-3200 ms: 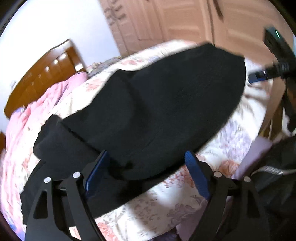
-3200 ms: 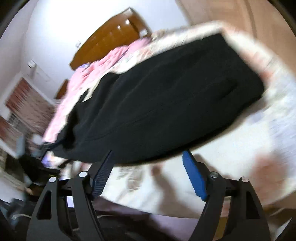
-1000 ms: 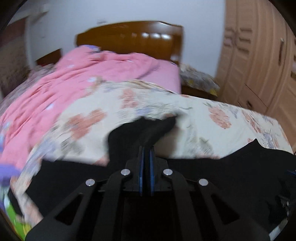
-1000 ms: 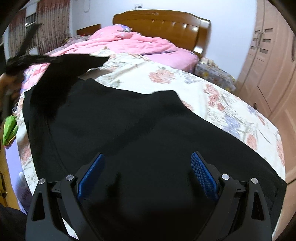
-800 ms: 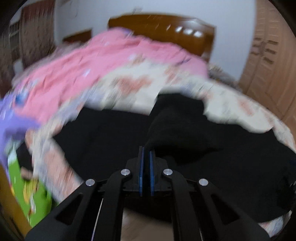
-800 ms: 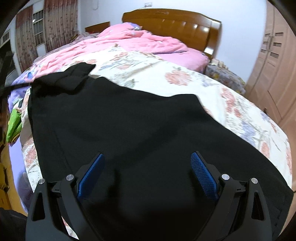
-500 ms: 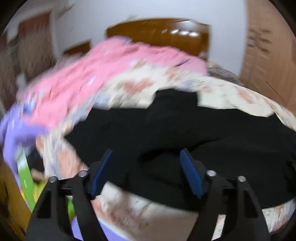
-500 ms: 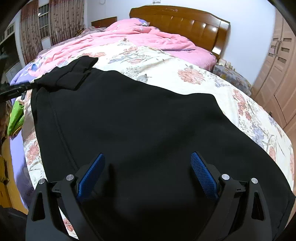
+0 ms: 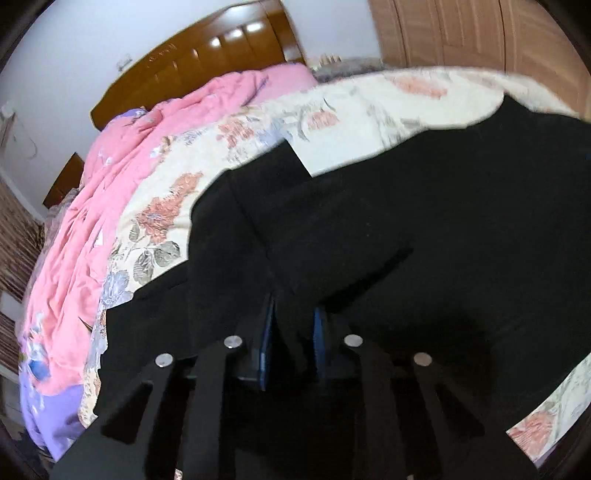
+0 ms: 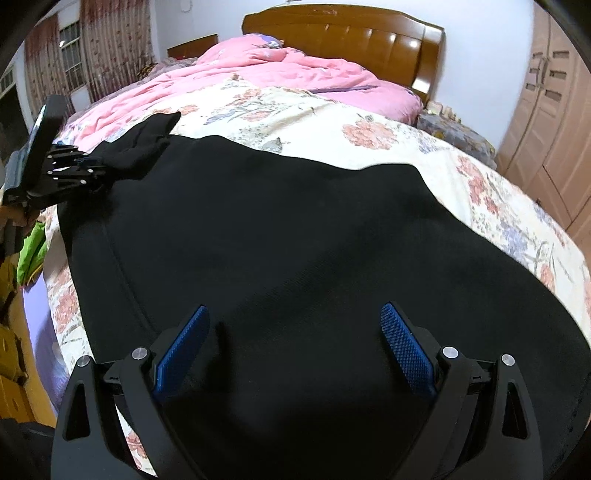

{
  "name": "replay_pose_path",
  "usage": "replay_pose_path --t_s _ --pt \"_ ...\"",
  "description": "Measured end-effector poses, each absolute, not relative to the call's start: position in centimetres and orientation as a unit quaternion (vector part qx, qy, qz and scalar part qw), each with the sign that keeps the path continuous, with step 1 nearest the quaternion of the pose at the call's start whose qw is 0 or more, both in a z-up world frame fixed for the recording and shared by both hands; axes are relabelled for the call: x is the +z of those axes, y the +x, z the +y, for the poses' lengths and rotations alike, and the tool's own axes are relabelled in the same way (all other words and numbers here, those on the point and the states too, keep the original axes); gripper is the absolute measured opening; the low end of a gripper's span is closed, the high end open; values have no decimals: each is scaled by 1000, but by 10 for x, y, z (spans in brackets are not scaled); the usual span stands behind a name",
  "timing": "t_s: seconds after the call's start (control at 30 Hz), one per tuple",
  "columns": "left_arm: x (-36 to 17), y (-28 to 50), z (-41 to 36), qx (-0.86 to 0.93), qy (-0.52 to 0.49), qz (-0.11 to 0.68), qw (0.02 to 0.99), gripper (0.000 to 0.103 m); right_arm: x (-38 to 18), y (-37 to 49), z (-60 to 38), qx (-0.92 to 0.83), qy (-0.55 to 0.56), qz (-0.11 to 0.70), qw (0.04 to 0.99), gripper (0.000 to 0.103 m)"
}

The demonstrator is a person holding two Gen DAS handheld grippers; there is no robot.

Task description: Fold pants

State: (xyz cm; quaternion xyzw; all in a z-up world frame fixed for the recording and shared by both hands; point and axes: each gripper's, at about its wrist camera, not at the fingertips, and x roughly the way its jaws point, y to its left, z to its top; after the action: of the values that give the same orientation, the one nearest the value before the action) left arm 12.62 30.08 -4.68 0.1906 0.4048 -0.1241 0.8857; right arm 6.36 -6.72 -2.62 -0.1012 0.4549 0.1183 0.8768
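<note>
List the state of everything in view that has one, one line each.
Black pants: spread flat on the floral bedspread, one end bunched.
Left gripper: fingers closing, a fold of pants between them.
Right gripper: open, over the pants.
Pink quilt: rumpled.
Wardrobe doors: closed.

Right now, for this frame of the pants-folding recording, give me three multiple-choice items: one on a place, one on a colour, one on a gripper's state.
1. Where do the pants lie?
A. on the floral bedspread
B. on the floor
C. over the headboard

2. What colour is the crumpled quilt near the wooden headboard?
A. green
B. pink
C. grey

3. How do the right gripper's jaws stand?
A. clamped on cloth
B. wide apart over the pants
C. shut on nothing

Answers:
1 A: floral cover shows around the black cloth.
2 B: the quilt is plainly pink.
3 B: its blue pads stand far apart, with no fold pinched between them.
</note>
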Motion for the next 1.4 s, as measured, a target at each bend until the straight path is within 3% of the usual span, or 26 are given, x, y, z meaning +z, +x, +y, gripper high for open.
replay_pose_path --t_s 0.07,0.2,0.3,0.43,0.47,0.6,0.77,0.87,0.97,1.0,1.27,1.33,1.37,1.4 --pt "-35 117 314 -124 129 377 909 16 -28 64 -68 117 -99 457 876 90" --pt "-13 100 412 -110 -167 322 926 15 -32 65 -71 114 -93 463 874 90" --pt "-39 87 492 -67 -368 292 880 15 -33 68 -73 113 -84 466 874 90" --pt "-83 86 534 -33 -443 324 835 18 -34 68 -73 112 -82 468 873 90" --pt "-96 87 537 -29 -455 335 824 23 -34 68 -72 112 -84 468 873 90" --pt "-103 86 538 -22 -439 337 833 27 -26 62 -51 134 -116 453 874 90" --pt "-76 97 506 31 -304 377 874 35 -19 45 17 245 -178 422 855 90" --pt "-61 103 491 95 -216 396 888 54 -22 39 60 314 -202 403 835 90" --pt "-58 109 482 114 -169 409 890 47 -27 40 91 367 -208 397 815 79" --pt "-58 110 479 115 -154 413 890 35 -29 42 99 375 -210 399 810 77" --pt "-57 113 481 105 -146 416 891 21 -52 56 133 390 -248 411 786 60" --pt "-54 113 484 96 -152 412 893 19 -54 56 132 378 -265 404 790 44" --pt "-52 113 484 93 -152 410 895 17 -52 57 128 380 -259 403 791 43" --pt "-50 113 485 90 -152 406 896 16 -50 57 126 379 -256 401 794 35"
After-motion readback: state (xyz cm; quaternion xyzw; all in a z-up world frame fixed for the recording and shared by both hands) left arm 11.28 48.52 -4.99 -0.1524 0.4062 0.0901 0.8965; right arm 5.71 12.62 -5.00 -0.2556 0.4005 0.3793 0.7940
